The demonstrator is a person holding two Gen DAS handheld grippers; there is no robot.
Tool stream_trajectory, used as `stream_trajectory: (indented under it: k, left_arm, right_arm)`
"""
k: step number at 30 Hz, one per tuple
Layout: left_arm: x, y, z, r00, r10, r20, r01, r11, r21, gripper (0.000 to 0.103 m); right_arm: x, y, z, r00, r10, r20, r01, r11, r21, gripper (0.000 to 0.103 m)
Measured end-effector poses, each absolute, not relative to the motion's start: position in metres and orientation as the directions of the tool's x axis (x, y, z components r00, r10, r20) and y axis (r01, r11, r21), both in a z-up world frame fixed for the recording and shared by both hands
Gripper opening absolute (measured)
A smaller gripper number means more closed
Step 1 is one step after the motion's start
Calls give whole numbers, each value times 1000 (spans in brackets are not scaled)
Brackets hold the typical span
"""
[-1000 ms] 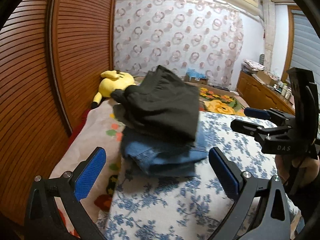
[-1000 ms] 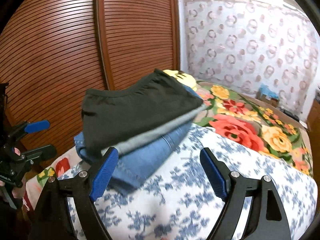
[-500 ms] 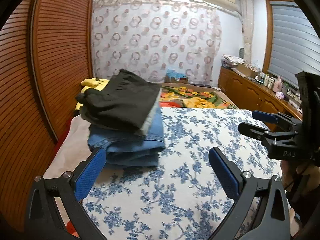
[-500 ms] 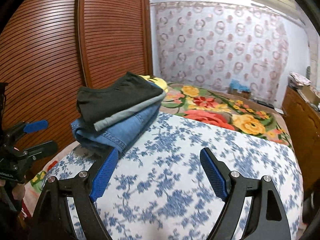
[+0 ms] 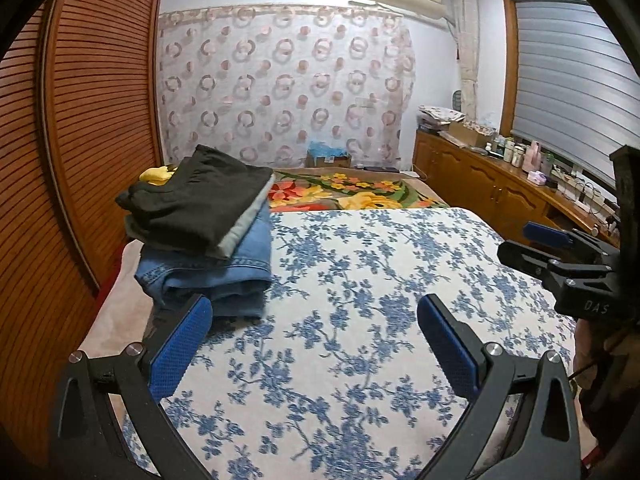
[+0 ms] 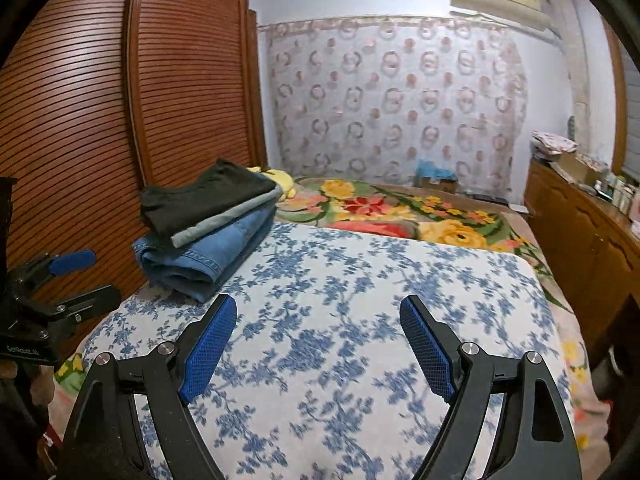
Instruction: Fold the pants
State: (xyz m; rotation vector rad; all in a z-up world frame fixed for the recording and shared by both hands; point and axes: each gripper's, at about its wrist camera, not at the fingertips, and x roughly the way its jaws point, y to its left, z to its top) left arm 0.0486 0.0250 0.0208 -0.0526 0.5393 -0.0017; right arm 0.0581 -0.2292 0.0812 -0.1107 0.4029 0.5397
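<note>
Both tongs, left (image 5: 314, 338) and right (image 6: 318, 342), back off wide open and empty, folded pants stack (image 5: 204, 236) resting on bed (image 5: 360, 280)

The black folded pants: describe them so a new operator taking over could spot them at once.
Start at the slatted brown wooden wardrobe on the left, then drop to the blue-flowered white bedspread beside it. A stack of folded clothes sits at its edge; the black folded pants lie on top, above a thin grey garment and thick blue denim jeans. They are the only dark piece.
</note>
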Motion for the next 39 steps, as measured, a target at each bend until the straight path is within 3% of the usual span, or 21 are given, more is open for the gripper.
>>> stream_trajectory:
  k: [15, 39]
  left_arm:
    - [44, -13, 53, 883, -78, -463, 59, 997, -55, 103]
    - [32, -25, 103, 930, -57, -363, 50, 998, -27, 103]
  right_arm:
    - [16, -265, 103, 856, 380, -351, -401, 916, 14, 85]
    - [-6, -275, 114, 909, 351, -223, -360, 933, 1, 85]
